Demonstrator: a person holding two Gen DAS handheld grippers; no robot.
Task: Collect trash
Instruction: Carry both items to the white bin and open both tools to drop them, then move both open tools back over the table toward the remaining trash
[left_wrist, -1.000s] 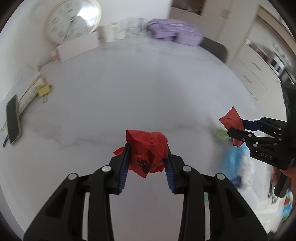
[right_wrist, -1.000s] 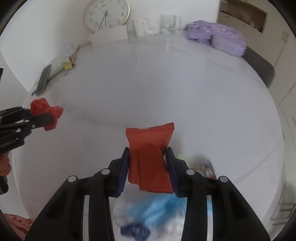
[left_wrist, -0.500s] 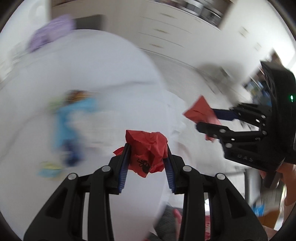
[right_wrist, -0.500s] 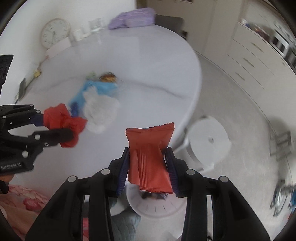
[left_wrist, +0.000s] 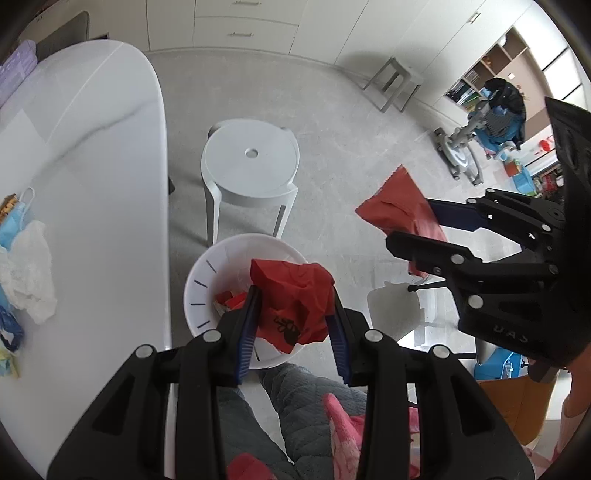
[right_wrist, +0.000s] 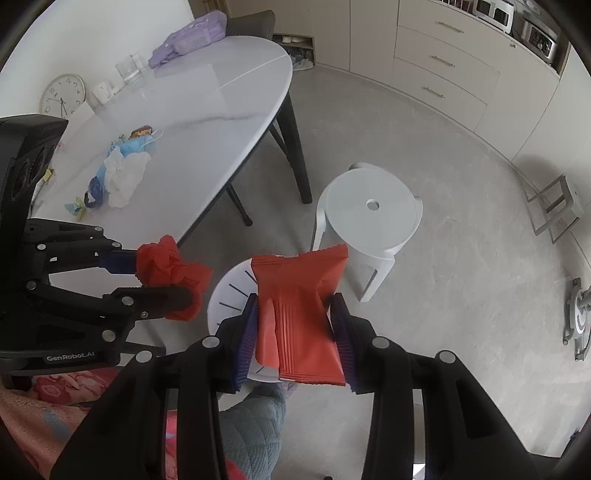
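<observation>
My left gripper (left_wrist: 293, 314) is shut on a crumpled red paper ball (left_wrist: 291, 299) and hangs over a white trash bin (left_wrist: 207, 280) on the floor; red scraps lie inside the bin. My right gripper (right_wrist: 295, 321) is shut on a flat red snack wrapper (right_wrist: 299, 306), above the same bin (right_wrist: 232, 288). In the left wrist view the right gripper (left_wrist: 413, 229) holds the wrapper (left_wrist: 399, 206) to the right of the bin. The right wrist view shows the left gripper (right_wrist: 155, 273) with the red ball (right_wrist: 166, 266) left of the bin. More trash, a blue mask and white tissue (right_wrist: 123, 173), lies on the table.
A white oval table (right_wrist: 207, 96) stands left of the bin, carrying a clock, glasses and a purple pack. A white plastic stool (right_wrist: 373, 210) stands just beyond the bin. A person's grey quilted knee (left_wrist: 303, 398) is below the grippers. Cabinets line the far wall.
Both grippers swung from over the table top to beside its edge, carrying the red ball and the wrapper. The bin and stool have come into view beneath them.
</observation>
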